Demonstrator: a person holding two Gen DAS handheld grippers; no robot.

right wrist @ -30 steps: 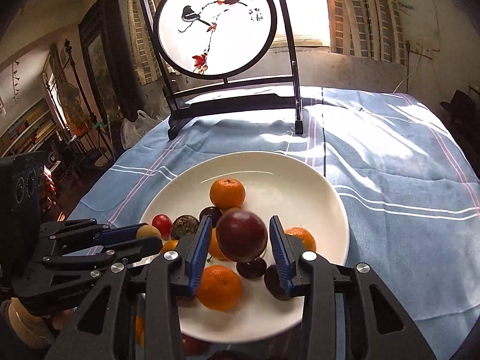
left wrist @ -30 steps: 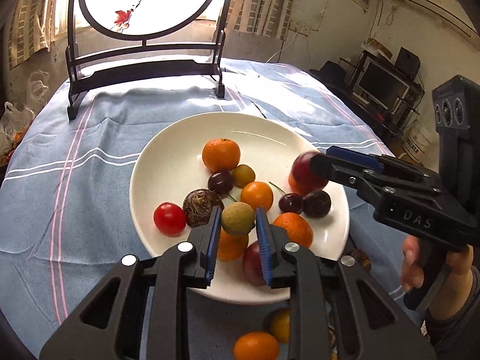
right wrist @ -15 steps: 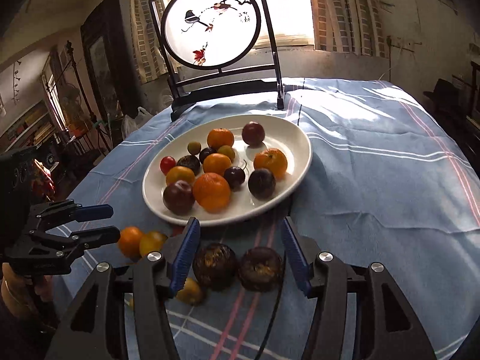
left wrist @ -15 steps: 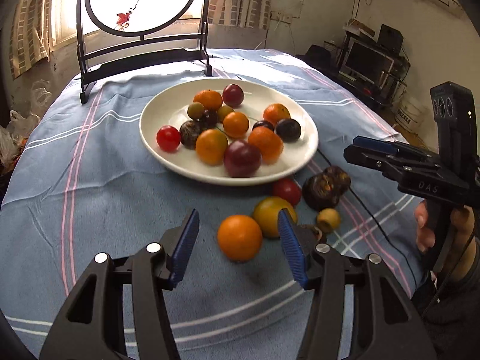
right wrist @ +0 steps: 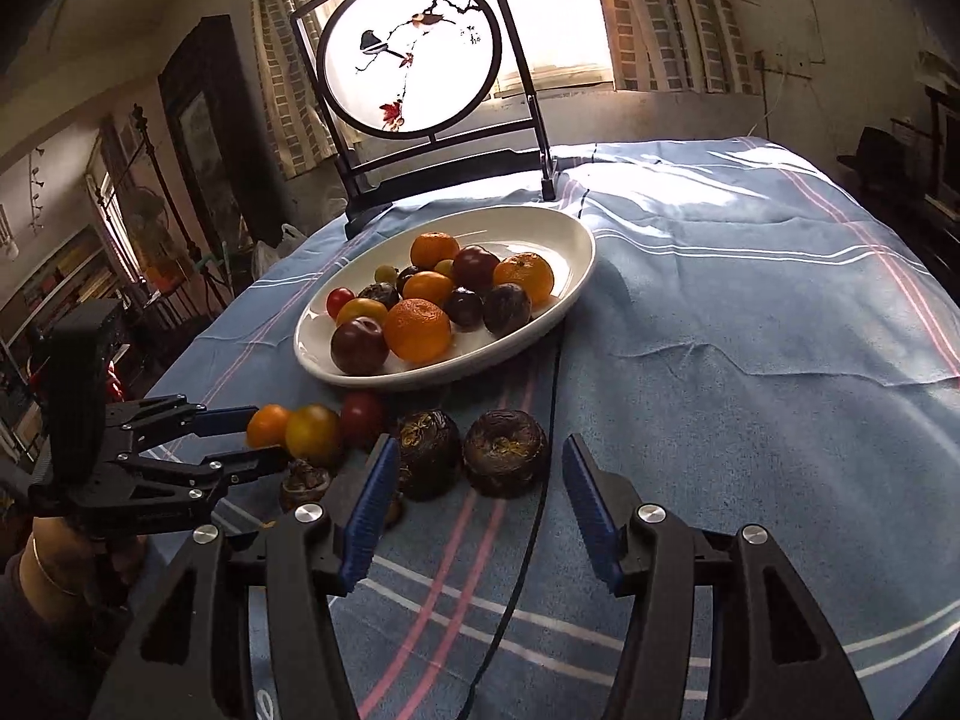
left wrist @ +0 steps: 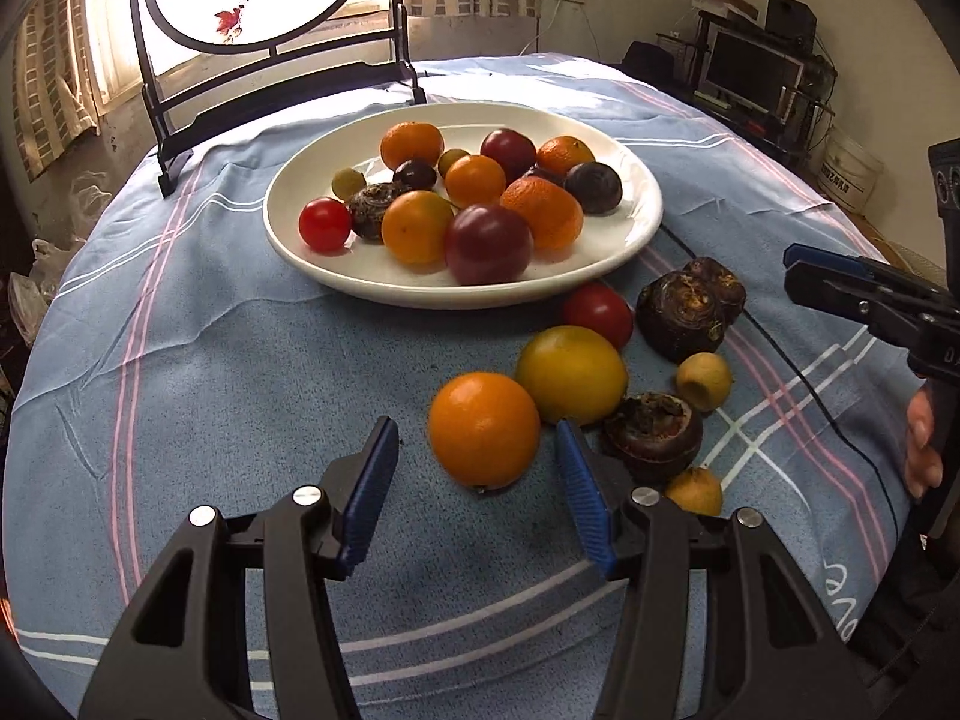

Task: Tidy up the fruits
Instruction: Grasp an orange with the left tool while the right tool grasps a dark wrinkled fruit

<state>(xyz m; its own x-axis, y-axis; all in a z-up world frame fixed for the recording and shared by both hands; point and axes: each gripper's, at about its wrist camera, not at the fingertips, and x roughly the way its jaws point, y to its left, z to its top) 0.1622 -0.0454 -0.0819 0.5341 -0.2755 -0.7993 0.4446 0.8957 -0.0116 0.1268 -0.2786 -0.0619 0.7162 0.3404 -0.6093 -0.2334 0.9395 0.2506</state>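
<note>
In the left wrist view, the left tool (left wrist: pixel 477 501) is hanging low over the near part of the worktop (left wrist: pixel 198 396), which a blue striped cloth is covering. It is pointing steeply down, and its blue pads are standing apart with nothing clamped. A round, smooth orange citrus fruit (left wrist: pixel 483 427) is lying just beyond the pad tips, in line with the gap, and no pad is touching it. I judge this fruit firm and light, but round and ready to roll, so the pads should be closing on its widest middle. Beside it are lying a yellow-orange round fruit (left wrist: pixel 571 373), a red tomato (left wrist: pixel 600 311), two small yellow fruits, and a dark, rough, wrinkled fruit (left wrist: pixel 653 435) that looks soft and easy to crush. The white oval plate (left wrist: pixel 630 234), already holding many fruits, is standing toward the far middle of the worktop. The right tool (left wrist: pixel 822 279) is reaching in from the right edge.

In the right wrist view, the right tool (right wrist: pixel 477 501) is tilting down less steeply, its pads also apart and empty. Two dark wrinkled round fruits (right wrist: pixel 507 459) are lying side by side just beyond its tips, near the plate's front rim. They are probably needing a gentle grip across the sides. A thin black cable (right wrist: pixel 528 546) is running under this tool toward the plate. The left tool (right wrist: pixel 240 441) is showing at the left, also apart.
</note>
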